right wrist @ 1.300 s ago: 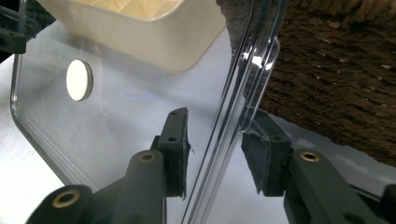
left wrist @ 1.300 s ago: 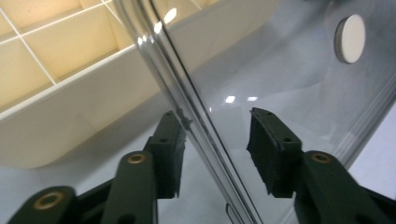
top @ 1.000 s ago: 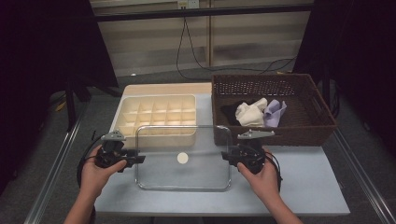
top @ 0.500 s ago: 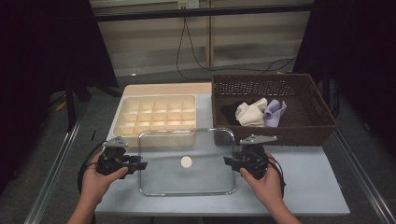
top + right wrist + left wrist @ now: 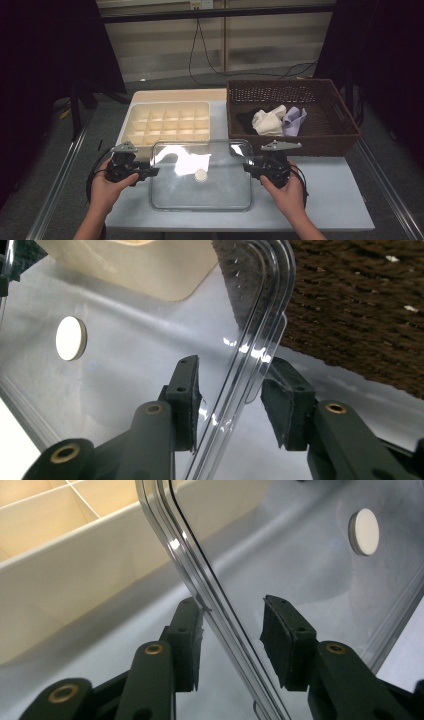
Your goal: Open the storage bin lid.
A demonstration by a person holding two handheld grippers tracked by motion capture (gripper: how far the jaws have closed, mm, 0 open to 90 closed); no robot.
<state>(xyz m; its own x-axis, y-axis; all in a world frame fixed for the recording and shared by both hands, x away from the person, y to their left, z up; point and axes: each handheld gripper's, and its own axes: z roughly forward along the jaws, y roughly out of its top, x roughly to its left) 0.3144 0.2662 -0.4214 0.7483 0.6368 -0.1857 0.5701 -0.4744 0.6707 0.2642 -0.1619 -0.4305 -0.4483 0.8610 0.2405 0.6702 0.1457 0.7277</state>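
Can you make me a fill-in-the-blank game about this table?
1. The clear lid has a small white ____ in its middle.
2. The brown basket stands to the ____ of the cream tray in the high view.
3. The lid's rim runs between the jaws of the left hand-held gripper and the right hand-held gripper, one at each ____ of the lid.
4. The purple cloth lies in the ____.

Missing words: disc; right; side; basket

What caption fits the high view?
Both grippers, left and right, at opposite edges of the clear lid before the divided box.
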